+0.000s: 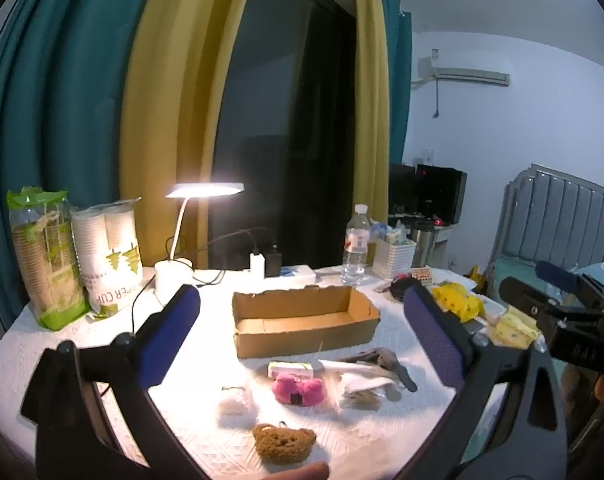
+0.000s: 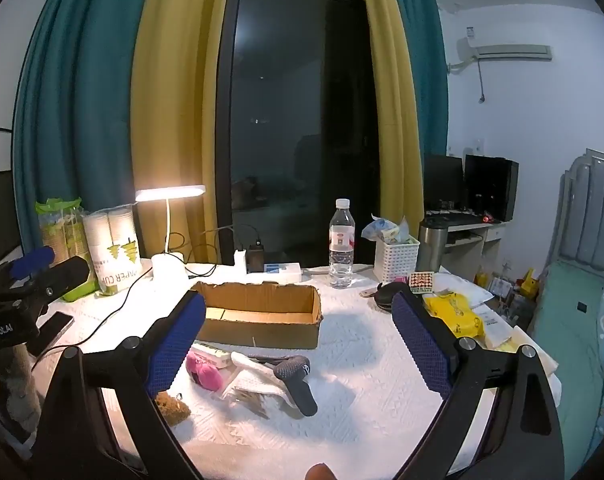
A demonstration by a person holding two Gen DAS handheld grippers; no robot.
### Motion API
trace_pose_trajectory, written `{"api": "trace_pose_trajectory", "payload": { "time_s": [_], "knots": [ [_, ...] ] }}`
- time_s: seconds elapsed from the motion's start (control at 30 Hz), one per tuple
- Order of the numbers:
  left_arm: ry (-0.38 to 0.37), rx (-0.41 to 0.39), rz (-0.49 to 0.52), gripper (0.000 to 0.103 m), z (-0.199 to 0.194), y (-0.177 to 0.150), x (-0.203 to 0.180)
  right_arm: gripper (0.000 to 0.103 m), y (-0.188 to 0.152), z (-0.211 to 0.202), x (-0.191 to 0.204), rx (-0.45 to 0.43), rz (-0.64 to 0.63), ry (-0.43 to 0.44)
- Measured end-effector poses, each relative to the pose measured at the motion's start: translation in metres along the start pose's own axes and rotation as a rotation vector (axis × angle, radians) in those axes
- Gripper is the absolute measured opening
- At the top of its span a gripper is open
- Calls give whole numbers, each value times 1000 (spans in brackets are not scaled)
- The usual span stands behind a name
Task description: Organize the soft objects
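Task not yet started, by the look of it — cardboard box (image 1: 302, 320) sits empty at 12 o'clock. Pink plush (image 1: 297, 389), white plush (image 1: 234, 402), brown plush (image 1: 283, 442) and grey sock (image 2: 293, 380) lie loose on the table in front of it. Left gripper (image 1: 302, 344) and right gripper (image 2: 297, 344) both gape wide — holding nothing.

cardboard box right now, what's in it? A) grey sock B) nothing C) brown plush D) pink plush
B: the cardboard box shows only its bare floor, while the pink plush, the grey sock and the brown plush all lie on the table in front of it.
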State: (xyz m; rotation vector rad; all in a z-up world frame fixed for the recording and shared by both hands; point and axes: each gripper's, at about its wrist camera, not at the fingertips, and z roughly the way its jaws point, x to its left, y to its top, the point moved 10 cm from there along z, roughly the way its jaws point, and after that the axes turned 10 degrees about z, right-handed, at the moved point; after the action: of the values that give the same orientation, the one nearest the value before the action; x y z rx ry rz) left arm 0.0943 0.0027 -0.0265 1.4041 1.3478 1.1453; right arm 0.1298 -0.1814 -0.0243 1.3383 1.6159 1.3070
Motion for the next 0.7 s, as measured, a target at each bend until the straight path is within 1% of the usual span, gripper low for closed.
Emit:
{"api": "trace_pose_trajectory", "payload": {
  "time_s": [0.2,0.7],
  "knots": [
    [14,2,-11,102,-2,-2,5,96,-1,1,0,5,1,3],
    [15,12,-9,102,-4,-1,5,96,-1,-3,0,3,5,2]
  ]
}}
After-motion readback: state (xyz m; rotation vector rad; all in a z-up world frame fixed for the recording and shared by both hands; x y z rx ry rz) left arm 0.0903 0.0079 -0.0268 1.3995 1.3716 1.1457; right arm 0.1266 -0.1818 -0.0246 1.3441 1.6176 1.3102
